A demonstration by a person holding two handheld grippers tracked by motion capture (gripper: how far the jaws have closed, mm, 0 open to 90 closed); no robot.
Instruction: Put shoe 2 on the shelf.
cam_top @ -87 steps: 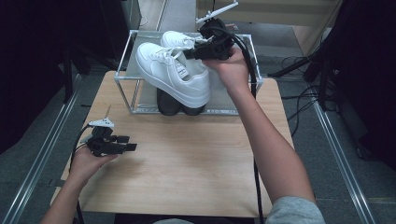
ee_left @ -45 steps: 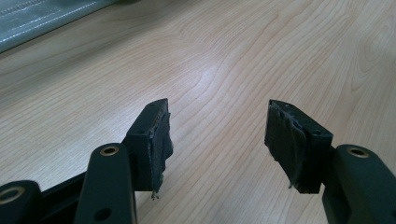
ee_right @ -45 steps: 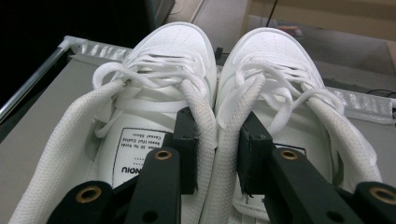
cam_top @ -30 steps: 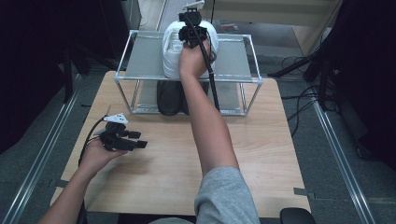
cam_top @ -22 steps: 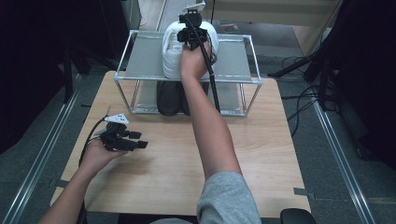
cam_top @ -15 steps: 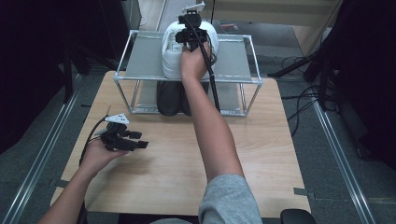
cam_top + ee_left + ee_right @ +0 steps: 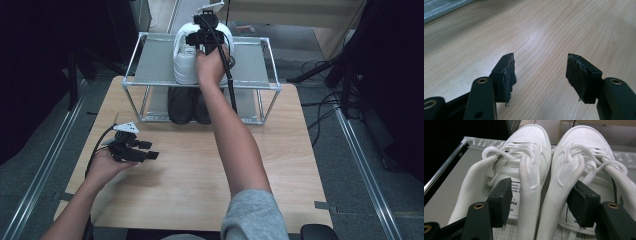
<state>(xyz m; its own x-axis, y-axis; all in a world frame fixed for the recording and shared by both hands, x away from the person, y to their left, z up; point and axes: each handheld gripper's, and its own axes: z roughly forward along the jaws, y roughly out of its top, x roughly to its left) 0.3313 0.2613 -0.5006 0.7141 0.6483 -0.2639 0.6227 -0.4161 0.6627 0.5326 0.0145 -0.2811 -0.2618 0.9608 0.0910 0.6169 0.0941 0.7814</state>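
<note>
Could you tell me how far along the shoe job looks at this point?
Nearly done, it seems: the white sneakers stand side by side on the rack's top shelf, above the dark shoes. The right tool has one jaw inside each sneaker, around their inner collars. The left tool rests open over the table. Left: let go and withdraw.

The right arm stretches far forward, its gripper (image 7: 204,36) pointing down with one jaw inside each collar. The left gripper (image 7: 142,151) sits low near the person, jaws spread wide, holding nothing.

white sneakers (image 7: 549,170) | pair, laced | side by side | upright on rack top (image 7: 155,65)
</note>
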